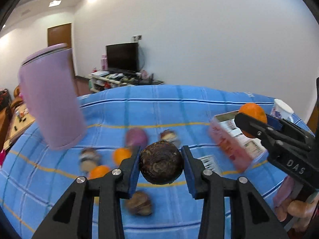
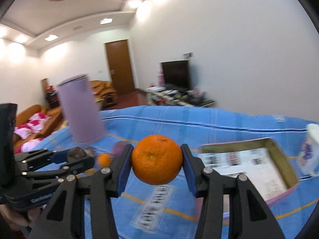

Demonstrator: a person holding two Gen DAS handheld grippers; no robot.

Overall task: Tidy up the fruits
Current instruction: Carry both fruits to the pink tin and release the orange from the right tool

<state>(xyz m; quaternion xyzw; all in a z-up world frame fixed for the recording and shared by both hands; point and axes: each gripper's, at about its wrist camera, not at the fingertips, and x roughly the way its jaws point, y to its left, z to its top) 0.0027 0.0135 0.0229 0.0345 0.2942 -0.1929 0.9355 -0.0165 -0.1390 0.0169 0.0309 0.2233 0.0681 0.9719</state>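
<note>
Mid-task by the look of it; left gripper fingers clamped on a dark brown rough round fruit, lifted off the blue checked tabletop; right gripper fingers clamped on a round orange, left of the open pink cardboard box, seemingly still empty of fruit; several blurred fruits beyond the left fingers still to sort.

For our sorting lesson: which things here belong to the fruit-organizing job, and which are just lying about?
Part of the job:
- dark brown fruit in the left gripper
- orange in the right gripper
- loose fruits on the blue cloth
- open box

Just lying about:
- purple canister
- white mug
- television
</note>
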